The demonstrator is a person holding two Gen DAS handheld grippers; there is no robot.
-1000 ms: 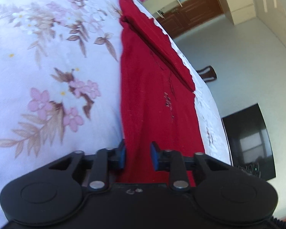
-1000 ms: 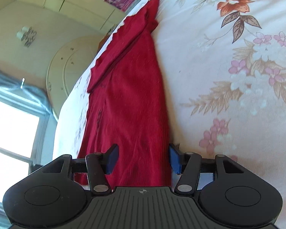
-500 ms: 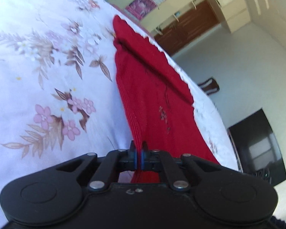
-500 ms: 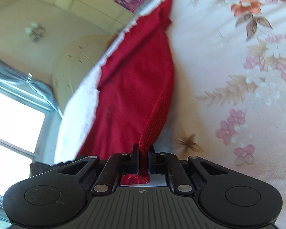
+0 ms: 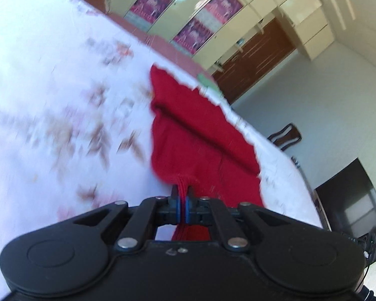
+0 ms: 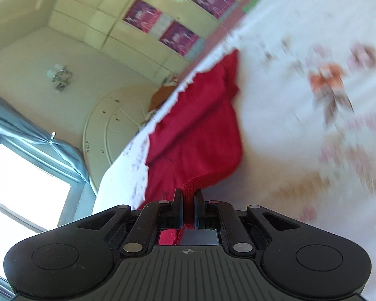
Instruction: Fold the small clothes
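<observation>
Red knit garment: ribbed, long and narrow, apparently folded lengthwise, on blurred floral bedsheet. Near edge pinched by left gripper and right gripper, bunched between pads.

Red knit garment; white bedsheet, pink-brown floral print

The red knit garment lies stretched along the edge of a white floral bedsheet, its far end flat with a sleeve folded lengthwise over the body as a long ridge. Its near ribbed hem is lifted off the sheet and bunched into narrow pleats at two points, so the cloth rises in a taut, curved slope.
</observation>
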